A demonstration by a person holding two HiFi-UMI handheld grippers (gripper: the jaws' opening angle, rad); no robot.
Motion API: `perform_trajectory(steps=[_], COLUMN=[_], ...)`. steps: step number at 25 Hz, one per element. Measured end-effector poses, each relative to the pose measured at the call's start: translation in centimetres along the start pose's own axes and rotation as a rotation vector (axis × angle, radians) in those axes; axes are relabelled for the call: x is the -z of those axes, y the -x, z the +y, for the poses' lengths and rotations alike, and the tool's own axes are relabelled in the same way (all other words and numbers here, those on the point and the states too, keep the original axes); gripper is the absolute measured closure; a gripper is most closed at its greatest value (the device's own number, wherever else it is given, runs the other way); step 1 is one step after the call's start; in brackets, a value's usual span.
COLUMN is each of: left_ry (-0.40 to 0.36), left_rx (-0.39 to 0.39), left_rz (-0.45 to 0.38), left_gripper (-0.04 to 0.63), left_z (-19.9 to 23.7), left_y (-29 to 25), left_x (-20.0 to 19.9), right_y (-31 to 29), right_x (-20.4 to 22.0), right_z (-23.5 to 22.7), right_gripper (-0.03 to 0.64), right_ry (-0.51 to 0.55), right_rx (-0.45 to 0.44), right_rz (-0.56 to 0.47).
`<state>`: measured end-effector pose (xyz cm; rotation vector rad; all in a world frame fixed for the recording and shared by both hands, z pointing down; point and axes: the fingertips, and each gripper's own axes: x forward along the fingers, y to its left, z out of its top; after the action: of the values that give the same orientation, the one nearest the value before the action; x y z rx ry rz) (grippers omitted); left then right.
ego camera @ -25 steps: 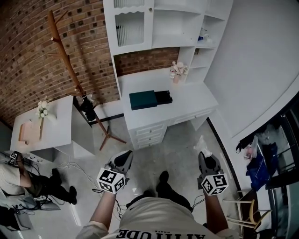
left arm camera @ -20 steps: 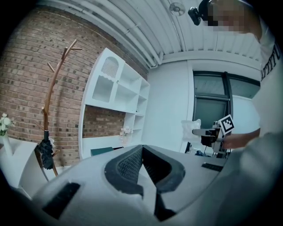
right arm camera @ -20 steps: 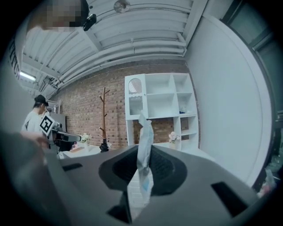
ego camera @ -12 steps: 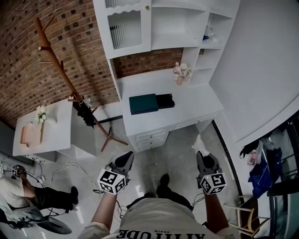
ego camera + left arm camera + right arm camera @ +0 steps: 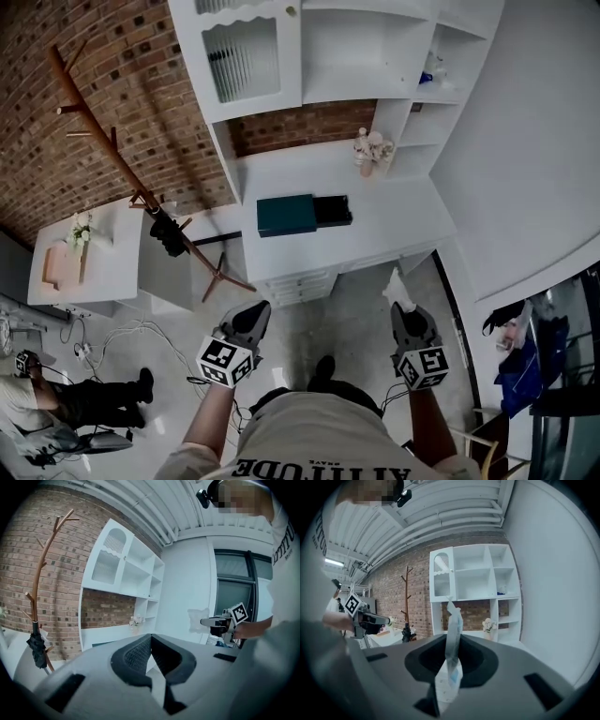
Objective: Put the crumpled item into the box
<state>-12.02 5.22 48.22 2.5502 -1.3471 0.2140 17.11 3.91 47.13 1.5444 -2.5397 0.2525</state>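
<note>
over open floor (image 5: pixel 349 302) before the desk (image 5: pixel 398 223), right gripper (image 5: pixel 405 313) pinches the crumpled item (image 5: pixel 398 287); left gripper (image 5: pixel 253 312) closed.

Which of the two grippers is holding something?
The right gripper: a crumpled white item is pinched between its jaws and sticks out past them. The left gripper has its jaws shut with nothing between.

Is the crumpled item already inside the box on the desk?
No, the crumpled item is pinched in the right gripper, well short of the box on the desk.
</note>
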Motion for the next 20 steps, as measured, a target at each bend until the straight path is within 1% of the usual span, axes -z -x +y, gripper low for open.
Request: perform_trajectory(steps=[8, 13, 20], left_ry=[-0.024, -0.02, -0.013], left_rx=[-0.028, -0.037, -0.047], left_rz=[0.012, 0.016, 0.025], left_gripper=[0.571, 0.571, 0.571], left_z=[0.0, -0.6, -0.7], left_y=[-5.0, -7.5, -8.9], left_x=[-1.2, -1.3, -1.5], right_y=[-2.5, -3.0, -4.2], right_x=[0.5, 0.9, 0.8], right_z=[-4.5, -7.1, -8.5], right_gripper=[0.548, 0.548, 0.548], right_ry=[0.017, 0.012, 0.009], right_rx=[-0.031, -0.043, -0.06], right_rz=[0.026, 0.035, 0.035])
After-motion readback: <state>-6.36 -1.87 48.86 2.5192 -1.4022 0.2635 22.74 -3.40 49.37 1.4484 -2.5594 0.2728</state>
